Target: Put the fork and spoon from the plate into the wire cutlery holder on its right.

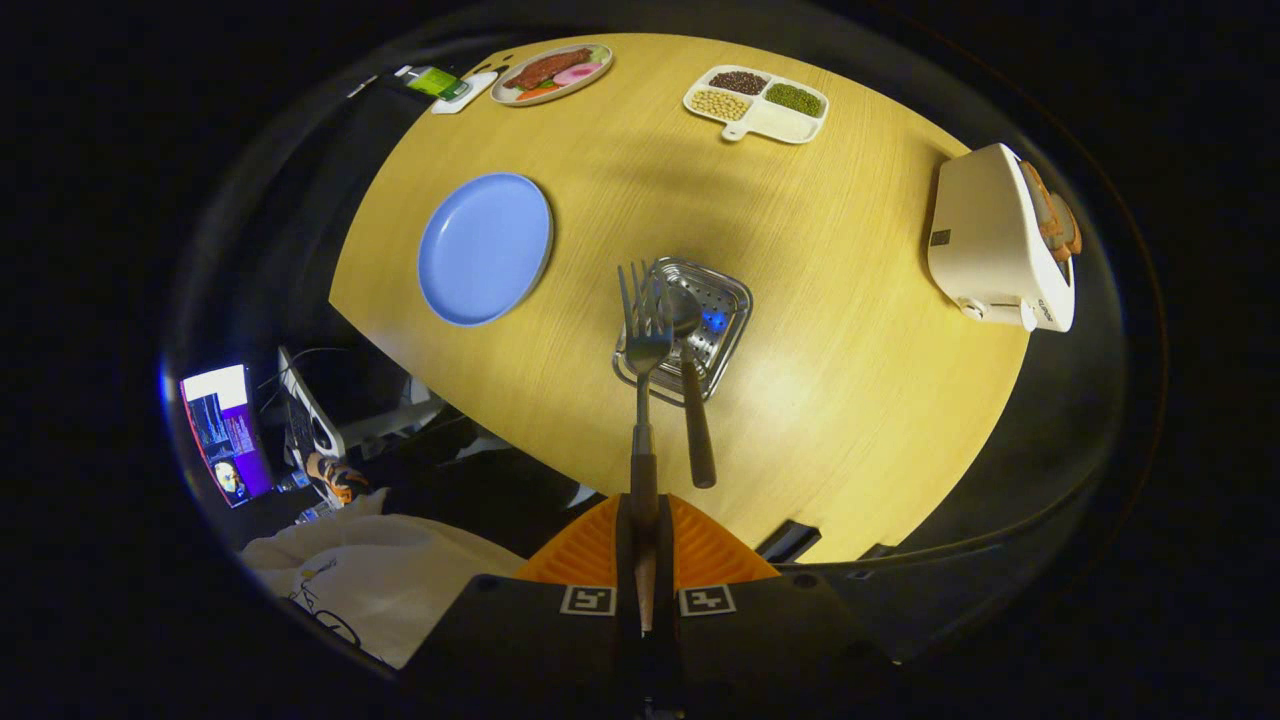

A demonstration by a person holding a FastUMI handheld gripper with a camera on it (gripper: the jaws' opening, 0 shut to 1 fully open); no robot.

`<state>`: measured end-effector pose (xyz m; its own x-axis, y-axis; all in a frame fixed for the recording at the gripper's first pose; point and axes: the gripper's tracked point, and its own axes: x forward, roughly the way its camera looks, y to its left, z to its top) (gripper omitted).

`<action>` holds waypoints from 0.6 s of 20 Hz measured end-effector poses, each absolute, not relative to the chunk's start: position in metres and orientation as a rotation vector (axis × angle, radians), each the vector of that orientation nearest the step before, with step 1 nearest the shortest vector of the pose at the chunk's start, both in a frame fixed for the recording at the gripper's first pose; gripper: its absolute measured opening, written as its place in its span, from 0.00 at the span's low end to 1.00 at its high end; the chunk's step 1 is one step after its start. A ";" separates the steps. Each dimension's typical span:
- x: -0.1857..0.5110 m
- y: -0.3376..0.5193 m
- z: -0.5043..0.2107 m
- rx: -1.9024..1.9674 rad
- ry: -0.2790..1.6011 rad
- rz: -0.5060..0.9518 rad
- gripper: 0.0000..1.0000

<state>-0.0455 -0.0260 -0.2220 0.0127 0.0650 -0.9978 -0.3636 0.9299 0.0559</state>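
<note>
View from above the table [860, 400], looking down along the tool [645, 520]. The tool's two fingers are pressed together on the handle of the fork [643, 340], which hangs tines-down over the near-left corner of the wire cutlery holder [735, 305]; whether the tines have entered the basket or sit just above its rim cannot be told from this angle. The spoon [692, 385] already stands in the holder, its bowl inside the mesh and its dark handle leaning out toward the tool, just beside the fork's handle. The blue plate [485, 248], to the left of the holder and well apart from it, carries no cutlery. By this evidence the task is judged well advanced: the spoon is placed, the fork has been lifted from the plate and brought to the holder, and what is left is to lower the fork in, release it and draw the tool clear without knocking the spoon. Farther across the table lie a plate of food [552, 72] and a white divided tray of beans [757, 102]; a white appliance [1000, 240] sits at the right edge. A lit screen [228, 432] and white cloth [375, 585] lie below the table's near-left edge.
</note>
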 end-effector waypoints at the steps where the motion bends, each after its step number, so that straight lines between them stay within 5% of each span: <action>1: -0.046 -0.029 -0.223 -0.263 1.560 0.341 0.08; 12: -0.030 -0.047 -0.236 -0.356 1.764 0.338 0.08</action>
<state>-0.0297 -0.0473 -0.2361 -0.2100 -0.0574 -0.9760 -0.4141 0.9096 0.0356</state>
